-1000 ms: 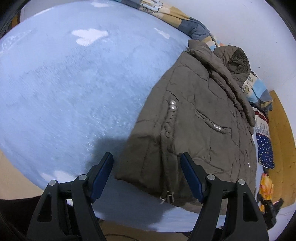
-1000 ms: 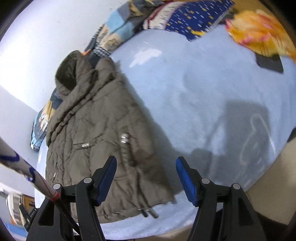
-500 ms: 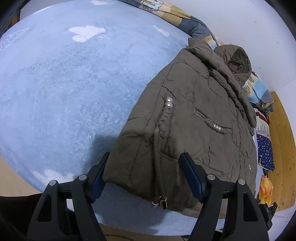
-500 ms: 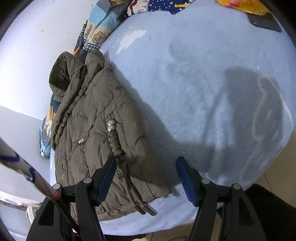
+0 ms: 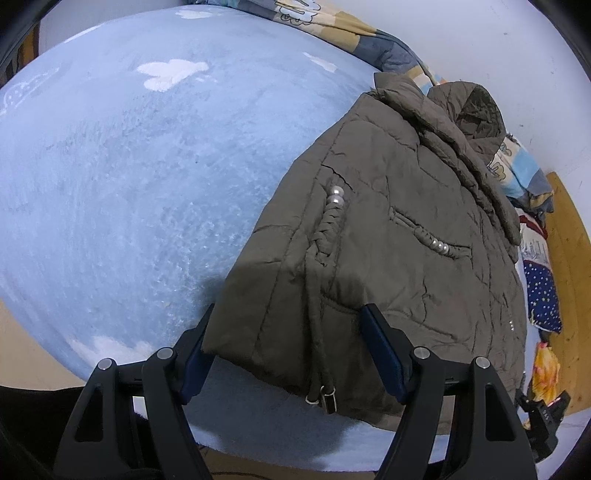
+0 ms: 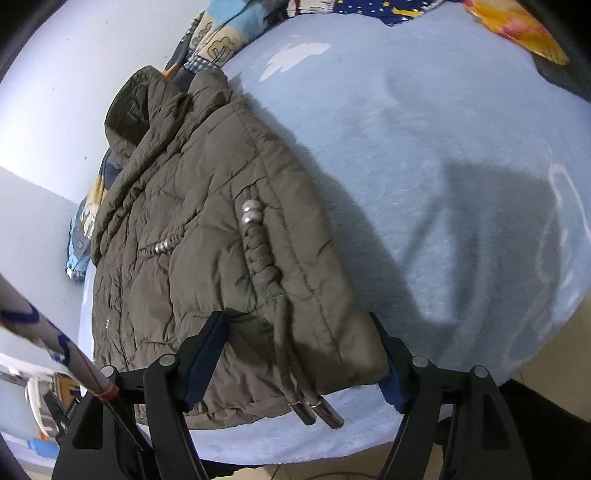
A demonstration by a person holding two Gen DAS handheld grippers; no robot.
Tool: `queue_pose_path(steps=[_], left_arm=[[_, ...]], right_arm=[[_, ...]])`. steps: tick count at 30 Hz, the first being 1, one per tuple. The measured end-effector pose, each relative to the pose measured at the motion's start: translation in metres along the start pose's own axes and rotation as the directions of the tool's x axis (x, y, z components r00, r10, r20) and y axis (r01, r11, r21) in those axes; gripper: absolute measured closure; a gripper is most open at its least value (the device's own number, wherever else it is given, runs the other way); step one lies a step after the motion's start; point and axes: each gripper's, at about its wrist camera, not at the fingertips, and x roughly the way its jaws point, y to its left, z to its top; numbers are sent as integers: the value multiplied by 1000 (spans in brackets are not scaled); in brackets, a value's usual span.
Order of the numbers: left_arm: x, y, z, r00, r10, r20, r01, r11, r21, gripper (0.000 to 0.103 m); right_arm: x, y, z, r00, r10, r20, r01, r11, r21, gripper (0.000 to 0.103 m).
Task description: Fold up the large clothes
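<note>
An olive-brown padded jacket (image 5: 406, 229) with a hood lies folded on a light blue blanket (image 5: 129, 177). In the left wrist view my left gripper (image 5: 290, 336) stands open, its blue-padded fingers (image 5: 380, 347) straddling the jacket's near hem corner and the drawstring with metal tips (image 5: 325, 397). In the right wrist view the same jacket (image 6: 192, 229) fills the left half. My right gripper (image 6: 299, 354) straddles its hem corner and drawstring tips (image 6: 317, 410). Its jaws are opening, and the fabric lies loose between them, not pinched.
Patterned bedding (image 5: 332, 22) is bunched along the white wall behind the hood, with navy star-print fabric (image 5: 545, 295) and an orange-yellow item (image 6: 517, 26) beyond. A white pole with blue marks (image 6: 44, 332) crosses the right wrist view at lower left. The blanket's edge (image 5: 258, 435) runs just below the grippers.
Both grippers have come down and closer to the jacket, so its hem corner now lies between each pair of fingers. The right gripper's fingers stand wider apart.
</note>
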Motion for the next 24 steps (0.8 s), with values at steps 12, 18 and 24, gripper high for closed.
queue_pose_path(steps=[12, 18, 24], left_arm=[[-1, -12, -2, 998, 53, 34, -55, 997, 63, 29], [-7, -16, -1, 994, 79, 71, -85, 993, 83, 29], [-17, -26, 5, 988, 91, 125, -105, 988, 110, 29]], right_arm=[[1, 2, -1, 1000, 2, 0, -2, 1000, -6, 23], [-5, 3, 2, 1000, -11, 25, 11, 1000, -4, 23], [-29, 13, 11, 983, -98, 152, 106, 993, -45, 23]])
